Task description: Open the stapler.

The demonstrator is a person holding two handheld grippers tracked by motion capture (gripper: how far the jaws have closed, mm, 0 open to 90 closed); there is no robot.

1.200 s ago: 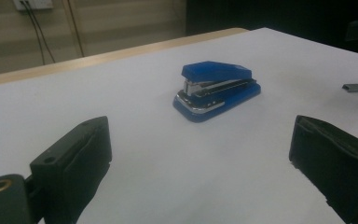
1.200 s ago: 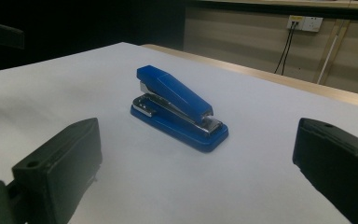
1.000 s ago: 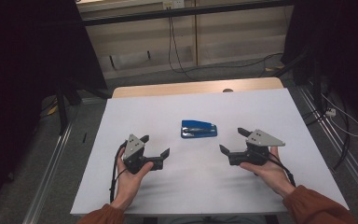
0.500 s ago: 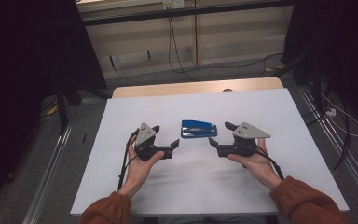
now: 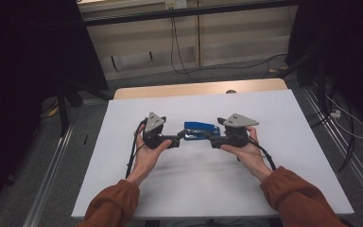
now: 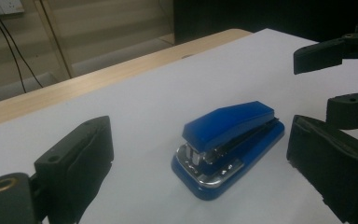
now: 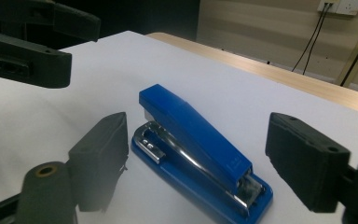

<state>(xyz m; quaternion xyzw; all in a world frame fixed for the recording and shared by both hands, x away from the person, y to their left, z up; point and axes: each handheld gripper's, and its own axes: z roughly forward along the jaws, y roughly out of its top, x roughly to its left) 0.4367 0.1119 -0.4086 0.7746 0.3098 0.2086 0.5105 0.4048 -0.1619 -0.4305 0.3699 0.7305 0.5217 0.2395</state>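
A blue stapler (image 5: 199,128) lies on the white tabletop (image 5: 293,118), its metal mouth toward the left. My left gripper (image 5: 180,137) reaches its mouth end from the left and my right gripper (image 5: 209,136) its hinge end from the right. In the left gripper view the stapler (image 6: 228,144) lies between wide-apart jaws, untouched. In the right gripper view the stapler (image 7: 196,140) also lies between the jaws, which have just been closing a little. Those pads stand off its sides. Each gripper view shows the other gripper's tips farther off, the right (image 6: 335,70) and the left (image 7: 42,42).
A wooden strip (image 5: 194,90) runs along the table's far edge. Beyond it are a wall panel with cables (image 5: 179,42) and dark floor. Metal rails (image 5: 52,175) flank the table left and right. White surface lies bare on all sides of the stapler.
Both hands have moved inward and slightly away from the person, from well out to the sides of the stapler to its two ends. The stapler has not moved.
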